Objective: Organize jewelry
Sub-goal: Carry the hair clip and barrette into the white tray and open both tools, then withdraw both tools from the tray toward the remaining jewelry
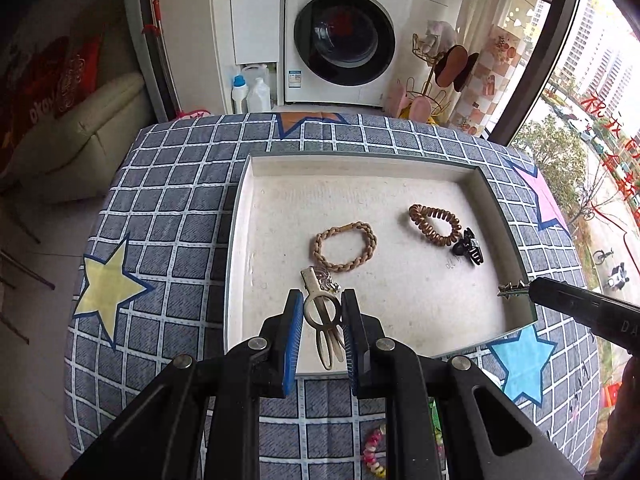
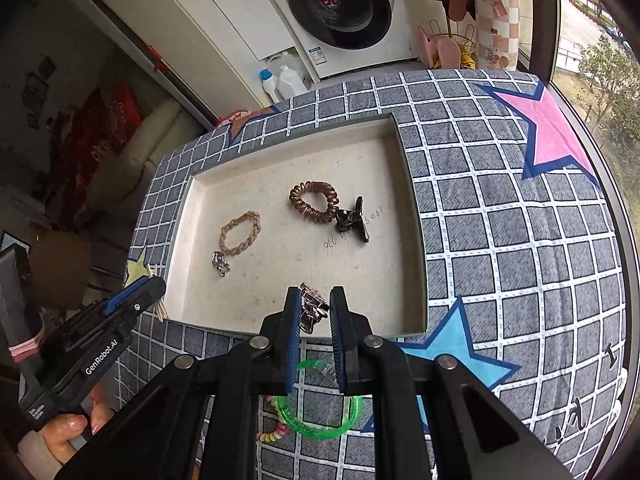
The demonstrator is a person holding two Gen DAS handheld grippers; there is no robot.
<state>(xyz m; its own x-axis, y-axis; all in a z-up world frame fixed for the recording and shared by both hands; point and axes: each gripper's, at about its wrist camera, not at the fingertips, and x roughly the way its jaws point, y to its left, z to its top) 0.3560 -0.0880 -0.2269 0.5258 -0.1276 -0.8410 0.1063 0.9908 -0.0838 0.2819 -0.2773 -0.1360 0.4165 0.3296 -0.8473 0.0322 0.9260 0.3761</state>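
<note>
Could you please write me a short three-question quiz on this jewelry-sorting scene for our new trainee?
1. True or false: the braided hair tie lies inside the tray.
2. Which item touches the coiled hair tie? A) green bangle B) black claw clip C) candy bracelet
3. Fill in: the left gripper has a cream hair clip between its jaws, while the right gripper holds a ____ clip.

Key
1. True.
2. B; the bangle and bracelet lie on the checked cloth outside the tray.
3. Silver; a small sparkly metal one.
</note>
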